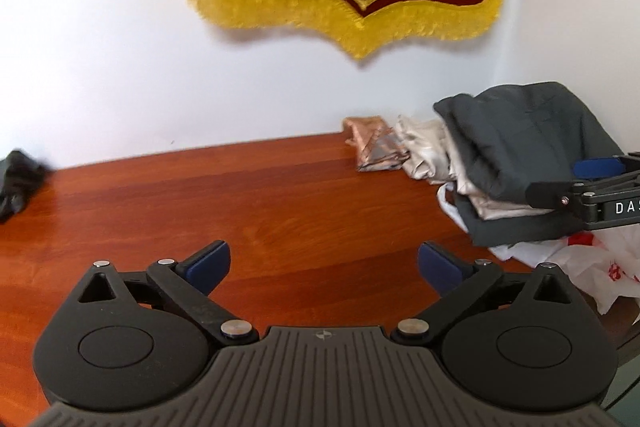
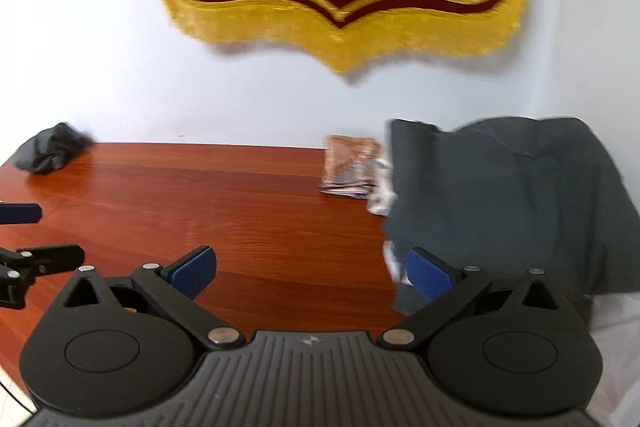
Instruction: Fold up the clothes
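Left tongs (image 1: 324, 269) agape, empty; grey garment (image 1: 528, 147) far right, apart

A reddish-brown wooden worktop (image 1: 248, 195) runs up to a pale wall. At its far left edge lies a crumpled black garment (image 1: 20, 183). At the right side sits a pile of clothes: a folded dark grey garment (image 1: 528, 147) on top of cream-coloured cloth (image 1: 428, 151), with white plastic bags printed in red (image 1: 608, 267) under them. Just left of the pile, against the wall, lies a folded brownish patterned cloth (image 1: 372, 143). The middle of the wood is bare.
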The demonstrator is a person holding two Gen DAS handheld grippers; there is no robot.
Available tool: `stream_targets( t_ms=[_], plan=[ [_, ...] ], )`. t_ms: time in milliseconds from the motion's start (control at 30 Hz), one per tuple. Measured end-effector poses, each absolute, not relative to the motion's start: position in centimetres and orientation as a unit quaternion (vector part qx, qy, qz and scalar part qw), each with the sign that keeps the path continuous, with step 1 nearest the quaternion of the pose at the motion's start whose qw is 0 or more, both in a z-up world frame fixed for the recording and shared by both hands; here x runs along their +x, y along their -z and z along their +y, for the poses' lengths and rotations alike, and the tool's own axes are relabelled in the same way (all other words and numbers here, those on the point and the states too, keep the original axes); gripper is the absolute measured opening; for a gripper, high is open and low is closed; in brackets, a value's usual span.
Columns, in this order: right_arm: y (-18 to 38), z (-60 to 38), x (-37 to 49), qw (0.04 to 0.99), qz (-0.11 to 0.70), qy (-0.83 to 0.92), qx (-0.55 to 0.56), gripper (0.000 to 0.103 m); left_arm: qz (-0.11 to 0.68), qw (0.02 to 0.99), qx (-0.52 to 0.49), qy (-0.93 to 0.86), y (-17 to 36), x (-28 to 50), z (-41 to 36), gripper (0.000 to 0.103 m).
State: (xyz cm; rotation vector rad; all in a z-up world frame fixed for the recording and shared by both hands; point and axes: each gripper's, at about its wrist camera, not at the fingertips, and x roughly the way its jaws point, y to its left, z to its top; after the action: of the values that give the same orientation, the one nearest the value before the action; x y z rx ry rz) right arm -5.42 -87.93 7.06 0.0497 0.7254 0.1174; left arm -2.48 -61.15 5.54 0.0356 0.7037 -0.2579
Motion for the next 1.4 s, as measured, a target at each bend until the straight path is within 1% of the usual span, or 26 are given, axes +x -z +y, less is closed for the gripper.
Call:
stream_targets(
  t_ms=[367, 567, 700, 967, 1033, 1233, 1400],
  plan=[
    [-7.7, -82.1, -4.1, 0.924, 0.345, -0.164, -0.013, 0.102, 0.337, 0.941, -0.024, 0.000, -5.3, -5.8, -56.3, 0.102],
    [-7.1, -77.8, -3.0, 0.916, 0.351, -0.195, -0.011, 0.102, 0.344, 0.937, -0.051, -0.006, -5.2, -6.2, -52.8, 0.102],
    [-6.6, -74.6, -2.7, 0.913, 0.353, -0.204, -0.021, 0.102, 0.354, 0.933, -0.052, -0.022, -4.7, -5.7, -50.5, 0.103],
    [-5.4, -65.6, -1.5, 0.920, 0.350, -0.175, -0.008, 0.102, 0.366, 0.930, -0.002, -0.017, -3.2, -3.8, -41.6, 0.103],
    [-5.3, -62.8, -1.5, 0.924, 0.344, -0.166, -0.005, 0.102, 0.370, 0.929, 0.011, 0.000, -3.1, -3.3, -38.2, 0.103],
    [-5.0, -53.4, -1.6, 0.933, 0.336, -0.132, -0.001, 0.102, 0.373, 0.927, 0.034, 0.016, -4.1, -3.2, -30.1, 0.103],
    [-4.9, -45.9, -2.3, 0.934, 0.335, -0.127, -0.012, 0.102, 0.358, 0.932, 0.055, 0.019, -5.3, -3.8, -23.3, 0.103]
  ],
)
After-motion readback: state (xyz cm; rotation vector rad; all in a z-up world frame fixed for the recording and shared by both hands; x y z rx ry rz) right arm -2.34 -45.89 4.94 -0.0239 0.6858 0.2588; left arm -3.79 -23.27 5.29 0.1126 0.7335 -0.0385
